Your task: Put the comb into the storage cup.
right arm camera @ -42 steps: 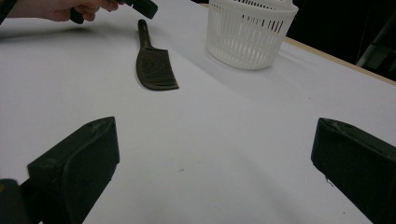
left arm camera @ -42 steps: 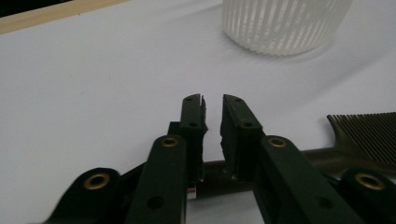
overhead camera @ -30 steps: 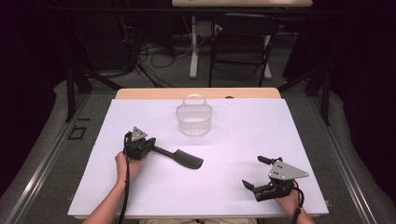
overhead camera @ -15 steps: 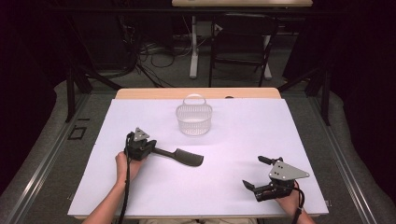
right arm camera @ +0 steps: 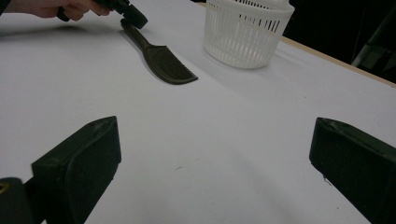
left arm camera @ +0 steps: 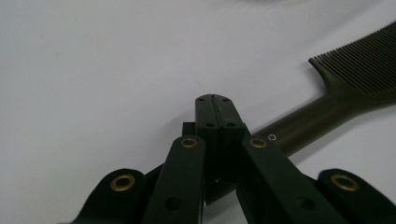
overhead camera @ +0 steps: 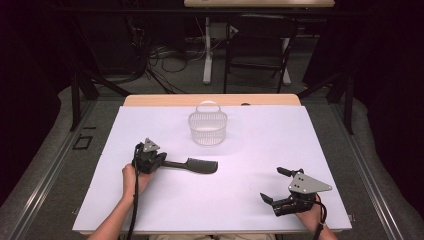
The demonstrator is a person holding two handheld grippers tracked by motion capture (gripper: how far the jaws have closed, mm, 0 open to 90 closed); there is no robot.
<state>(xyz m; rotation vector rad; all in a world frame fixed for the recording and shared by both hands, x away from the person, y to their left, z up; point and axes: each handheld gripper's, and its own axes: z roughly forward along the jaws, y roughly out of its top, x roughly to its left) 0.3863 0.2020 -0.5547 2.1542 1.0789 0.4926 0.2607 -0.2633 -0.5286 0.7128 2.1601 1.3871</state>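
My left gripper (overhead camera: 159, 161) pinched the comb's (overhead camera: 197, 165) handle on the table (overhead camera: 260, 150); my right gripper (overhead camera: 276, 186) rested spread wide, well apart.

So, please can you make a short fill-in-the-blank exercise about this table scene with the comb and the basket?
1. The left gripper is shut on the handle of the dark ____.
2. The white basket stands upright and holds ____.
3. The right gripper has its jaws ____, with nothing between them.
4. The comb lies on the white ____.

Missing words: comb; nothing; open; table
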